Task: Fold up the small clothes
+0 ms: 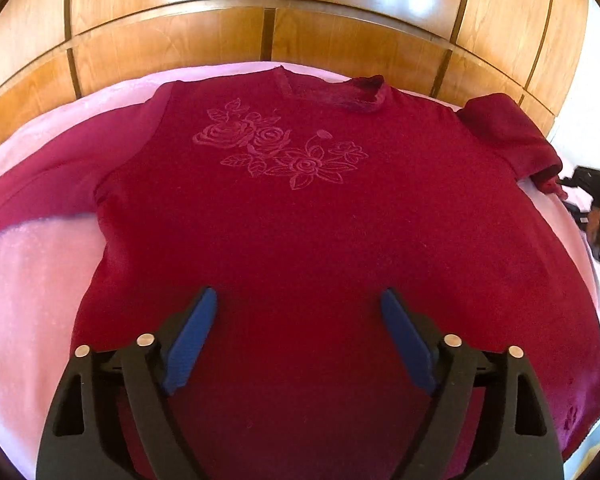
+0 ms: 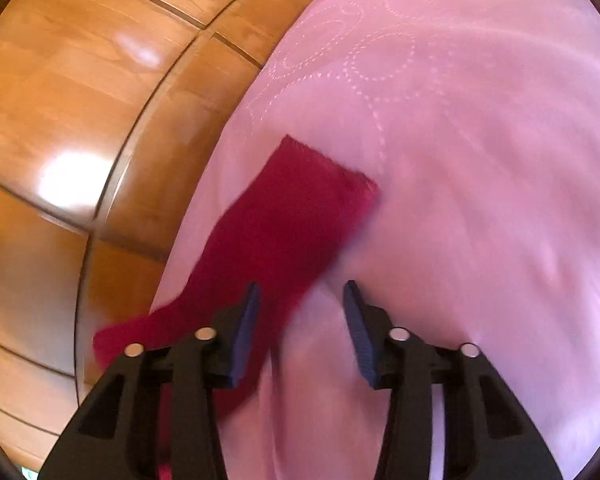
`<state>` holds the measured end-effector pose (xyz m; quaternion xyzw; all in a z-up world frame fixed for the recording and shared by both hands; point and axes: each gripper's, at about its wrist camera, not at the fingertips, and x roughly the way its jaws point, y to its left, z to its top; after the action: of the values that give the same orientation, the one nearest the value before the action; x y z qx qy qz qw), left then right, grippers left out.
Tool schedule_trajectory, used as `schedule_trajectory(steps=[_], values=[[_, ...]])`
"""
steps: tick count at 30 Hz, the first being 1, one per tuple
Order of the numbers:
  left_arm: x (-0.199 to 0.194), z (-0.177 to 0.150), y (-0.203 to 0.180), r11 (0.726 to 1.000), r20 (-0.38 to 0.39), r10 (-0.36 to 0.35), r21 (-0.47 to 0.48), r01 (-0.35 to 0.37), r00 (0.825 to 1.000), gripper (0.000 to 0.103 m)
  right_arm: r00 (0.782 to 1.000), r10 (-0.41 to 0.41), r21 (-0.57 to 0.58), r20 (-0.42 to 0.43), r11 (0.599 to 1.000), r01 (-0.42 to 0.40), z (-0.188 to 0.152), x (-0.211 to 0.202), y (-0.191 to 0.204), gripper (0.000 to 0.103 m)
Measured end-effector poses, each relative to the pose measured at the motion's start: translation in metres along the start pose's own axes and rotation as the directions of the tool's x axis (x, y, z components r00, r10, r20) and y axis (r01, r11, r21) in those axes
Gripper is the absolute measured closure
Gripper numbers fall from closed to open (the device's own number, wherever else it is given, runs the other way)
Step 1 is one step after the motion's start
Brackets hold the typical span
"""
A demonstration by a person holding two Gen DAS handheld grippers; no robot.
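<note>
A dark red top (image 1: 300,216) with an embossed rose pattern lies flat, front up, on a pink bedspread (image 1: 32,280). Its left sleeve stretches out to the left; its right sleeve (image 1: 512,136) is bunched near the bed's right side. My left gripper (image 1: 300,300) is open and empty, hovering over the top's lower body. In the right wrist view, my right gripper (image 2: 300,292) is open and empty just above the right sleeve (image 2: 288,224), which lies stretched on the bedspread (image 2: 480,200). The right gripper also shows at the far right of the left wrist view (image 1: 596,200), held by a hand.
A glossy wooden panelled wall or wardrobe (image 1: 260,28) runs close behind the bed's far edge and fills the left of the right wrist view (image 2: 80,120). The bedspread extends past the sleeve to the right.
</note>
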<state>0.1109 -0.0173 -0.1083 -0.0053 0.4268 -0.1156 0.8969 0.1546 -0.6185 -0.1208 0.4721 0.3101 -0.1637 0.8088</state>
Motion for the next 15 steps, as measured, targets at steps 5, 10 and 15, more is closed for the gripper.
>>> schedule_trajectory(steps=[5,10,15], values=[[0.002,0.0,-0.002,1.0,-0.005,-0.007,-0.003,0.007,1.0,0.016,0.992,-0.106,-0.182,0.068,0.976,0.117,0.01,-0.015,0.023,0.097],[0.003,0.0,-0.002,1.0,-0.005,-0.007,-0.003,0.007,1.0,0.015,0.962,-0.15,-0.201,0.227,0.96,0.197,0.035,-0.066,0.013,0.097],[0.003,-0.001,-0.002,1.0,-0.004,-0.007,-0.004,0.006,1.0,0.015,0.934,-0.265,-0.168,0.238,0.936,0.308,0.044,-0.067,-0.025,0.097]])
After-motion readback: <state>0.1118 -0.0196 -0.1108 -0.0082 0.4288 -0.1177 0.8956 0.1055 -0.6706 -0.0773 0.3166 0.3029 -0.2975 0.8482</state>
